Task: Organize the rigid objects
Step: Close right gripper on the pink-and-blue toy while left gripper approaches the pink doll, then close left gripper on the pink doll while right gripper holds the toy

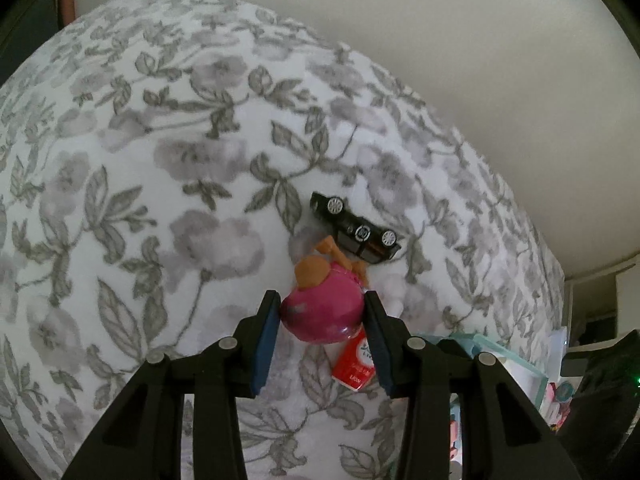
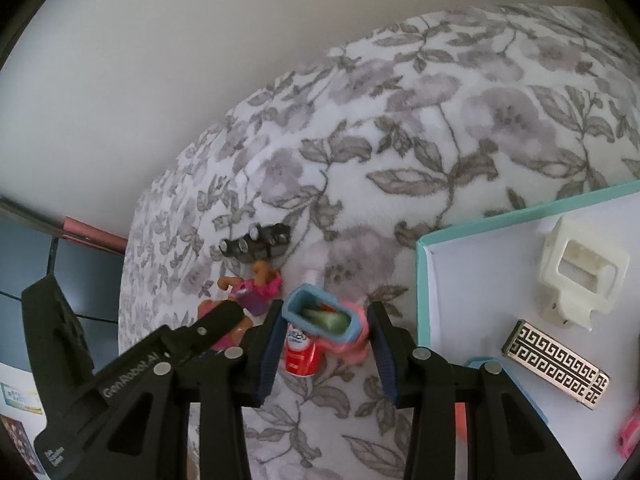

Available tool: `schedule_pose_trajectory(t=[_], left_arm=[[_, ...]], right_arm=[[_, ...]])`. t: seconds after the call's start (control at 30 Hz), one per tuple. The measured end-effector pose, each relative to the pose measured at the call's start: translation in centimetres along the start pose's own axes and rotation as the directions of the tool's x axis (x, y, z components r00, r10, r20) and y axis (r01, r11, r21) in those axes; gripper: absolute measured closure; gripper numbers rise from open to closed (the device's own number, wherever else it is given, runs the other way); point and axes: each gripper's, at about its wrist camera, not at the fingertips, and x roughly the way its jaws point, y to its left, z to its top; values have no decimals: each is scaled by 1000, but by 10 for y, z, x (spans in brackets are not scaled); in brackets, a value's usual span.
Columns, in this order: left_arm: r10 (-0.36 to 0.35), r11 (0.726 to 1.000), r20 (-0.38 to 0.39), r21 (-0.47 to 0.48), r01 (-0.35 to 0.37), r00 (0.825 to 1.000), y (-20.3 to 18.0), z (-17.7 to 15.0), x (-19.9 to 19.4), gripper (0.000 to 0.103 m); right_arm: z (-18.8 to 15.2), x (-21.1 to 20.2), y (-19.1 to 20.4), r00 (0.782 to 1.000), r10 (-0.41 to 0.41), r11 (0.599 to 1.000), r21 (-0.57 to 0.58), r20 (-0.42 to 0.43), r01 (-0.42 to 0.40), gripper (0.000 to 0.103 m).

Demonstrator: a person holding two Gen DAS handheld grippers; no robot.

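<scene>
My left gripper (image 1: 322,304) is shut on a round pink doll (image 1: 316,320) with orange hair, both blue pads pressed on its sides just above the floral blanket (image 1: 160,200). A red bottle (image 1: 356,364) lies under it. Beyond the doll, a black toy car (image 1: 356,228) rests upside down. In the right wrist view, my right gripper (image 2: 327,316) is shut on a pink toy with a blue rim (image 2: 316,300), above the same red bottle (image 2: 302,354). To its left are the left gripper (image 2: 228,312), the doll (image 2: 256,292) and the car (image 2: 256,242).
A teal-edged white box (image 2: 424,280) sits open at the right, holding a white plastic piece (image 2: 580,276), a case with a key pattern (image 2: 556,364) and a pink item (image 2: 630,436). A plain wall rises behind the bed. Cables and dark furniture lie at the left.
</scene>
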Motion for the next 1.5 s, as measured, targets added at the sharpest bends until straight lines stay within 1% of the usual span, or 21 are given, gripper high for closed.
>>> schedule_pose_trajectory(t=[0.03, 0.07, 0.13, 0.17, 0.33, 0.43, 0.57, 0.77, 0.97, 1.03, 1.2, 1.33, 1.5], left_arm=[[-1, 1000, 6, 2, 0, 1000, 0, 1, -2, 60], [-1, 1000, 11, 2, 1, 1000, 0, 1, -4, 60], [-2, 1000, 20, 3, 2, 1000, -1, 2, -7, 60], [-1, 1000, 23, 5, 1, 1000, -1, 2, -8, 60], [3, 1000, 23, 10, -3, 1000, -7, 2, -5, 60], [3, 1000, 17, 11, -3, 1000, -6, 1, -4, 60], [6, 1000, 9, 7, -6, 1000, -3, 0, -1, 60], [22, 1000, -3, 7, -22, 1000, -3, -1, 5, 60], [24, 1000, -8, 4, -24, 1000, -4, -2, 6, 60], [20, 1000, -13, -2, -20, 1000, -3, -2, 6, 60], [18, 1000, -20, -10, -18, 1000, -2, -3, 7, 60], [25, 1000, -27, -10, -25, 999, -2, -4, 9, 60], [27, 1000, -34, -12, -27, 999, -3, -5, 10, 60]], right_arm=[[0, -1, 0, 1000, -1, 1000, -3, 1, 1, 61], [0, -1, 1, 1000, -1, 1000, -6, 1, 1, 64], [0, 0, 0, 1000, 4, 1000, -1, -2, -4, 75], [1, 0, -1, 1000, 7, 1000, 1, -4, -7, 78], [-1, 3, -3, 1000, -1, 1000, -6, -16, 0, 79], [-4, 10, -5, 999, -24, 1000, -16, -34, 24, 80], [-8, 23, -7, 998, -17, 1000, -8, -61, 17, 80], [-11, 26, 0, 998, -42, 997, -59, -51, 39, 80], [-16, 28, 8, 991, -93, 989, -123, -95, 81, 80], [-19, 32, 13, 985, -128, 981, -160, -116, 109, 80], [-30, 38, 25, 969, -216, 947, -267, -116, 179, 80], [-37, 40, 33, 957, -271, 919, -324, -104, 225, 80], [-47, 46, 45, 938, -342, 863, -414, -58, 289, 80]])
